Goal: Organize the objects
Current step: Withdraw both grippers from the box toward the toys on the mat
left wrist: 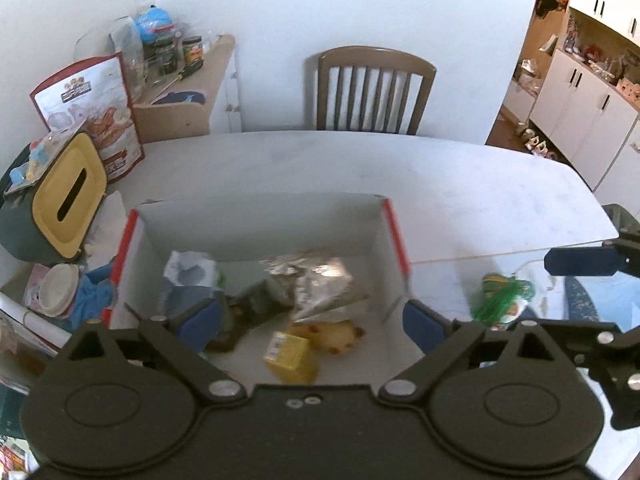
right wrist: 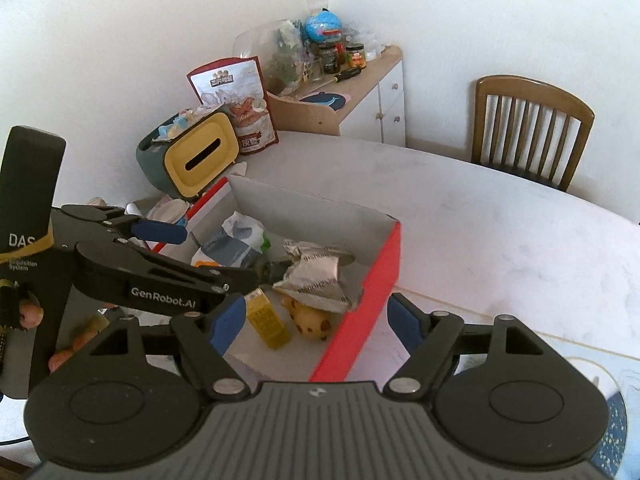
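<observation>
Left gripper (left wrist: 312, 322) above the open red-and-white box (left wrist: 394, 232), fingers spread wide and holding nothing, right gripper (right wrist: 310, 320) over the box's red wall, fingers also apart and empty, silver foil pouch (left wrist: 316, 284), yellow carton (left wrist: 290, 356) and spotted yellow toy (left wrist: 340, 334) lying inside the box on the white table (left wrist: 460, 184).

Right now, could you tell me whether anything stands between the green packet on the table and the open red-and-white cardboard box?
Only the cardboard box's own red side wall separates it from the green packet; nothing else visible intervenes.

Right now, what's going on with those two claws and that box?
Left gripper open, empty. Right gripper open, empty. Box holds snacks; green packet outside. Nothing blocking.
</observation>
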